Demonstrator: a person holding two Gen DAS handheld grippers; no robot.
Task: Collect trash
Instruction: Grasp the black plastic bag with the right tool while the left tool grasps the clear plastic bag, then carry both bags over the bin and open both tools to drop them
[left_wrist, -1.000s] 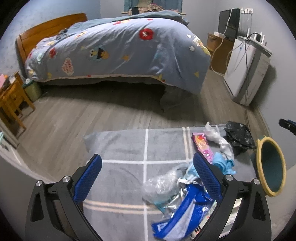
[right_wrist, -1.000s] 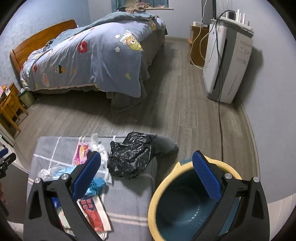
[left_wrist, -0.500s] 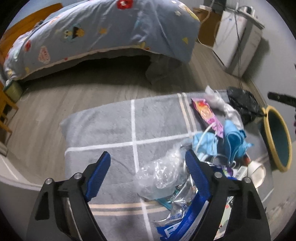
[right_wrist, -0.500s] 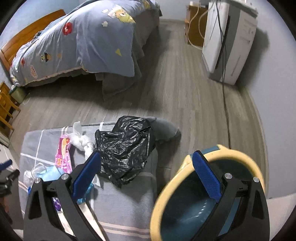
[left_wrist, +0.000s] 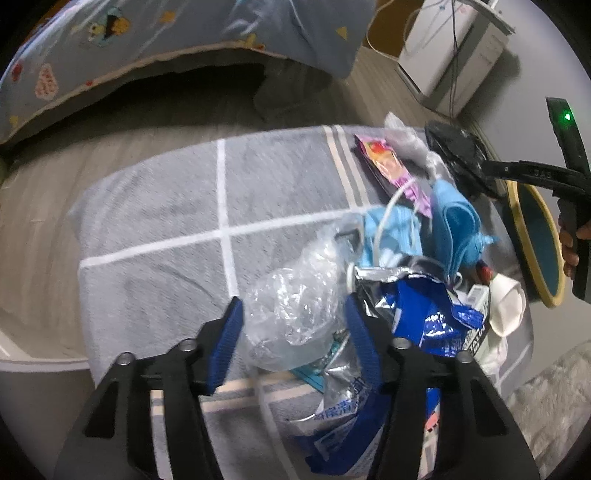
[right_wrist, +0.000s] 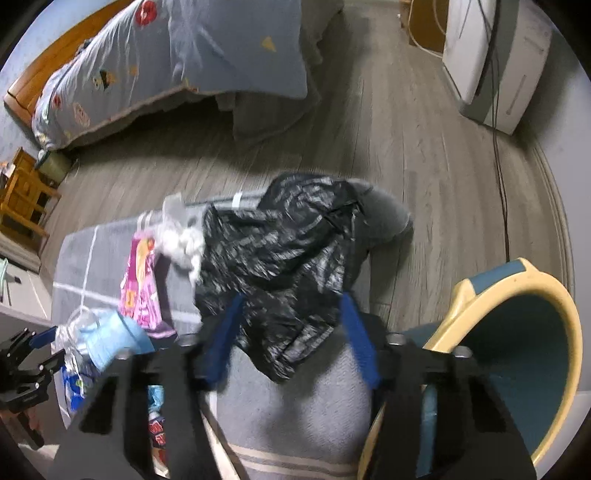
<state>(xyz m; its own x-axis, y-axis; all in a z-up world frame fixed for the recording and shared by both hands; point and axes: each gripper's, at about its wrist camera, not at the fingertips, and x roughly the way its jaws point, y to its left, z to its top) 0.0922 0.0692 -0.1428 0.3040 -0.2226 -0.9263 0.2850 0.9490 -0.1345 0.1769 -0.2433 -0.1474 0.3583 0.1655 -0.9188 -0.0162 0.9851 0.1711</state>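
Observation:
Trash lies on a grey rug (left_wrist: 155, 206). My left gripper (left_wrist: 291, 332) is open, its blue fingers either side of a crumpled clear plastic bag (left_wrist: 295, 295). Beside it lie a blue foil wrapper (left_wrist: 417, 317), blue cloth (left_wrist: 454, 221), a pink wrapper (left_wrist: 391, 166) and a white cup (left_wrist: 506, 302). My right gripper (right_wrist: 291, 332) is open, its fingers flanking the near end of a crumpled black plastic bag (right_wrist: 284, 258). A teal bin with a yellow rim (right_wrist: 517, 354) lies on its side at the right.
A bed with a blue patterned duvet (right_wrist: 177, 59) stands at the back. A white appliance with cables (right_wrist: 491, 62) stands against the right wall. A wooden stool (right_wrist: 22, 195) is at far left. Grey wood floor (right_wrist: 424, 155) surrounds the rug.
Both grippers have dropped and moved forward. The left now straddles the clear plastic bag; the right now straddles the black bag. Both jaws have narrowed.

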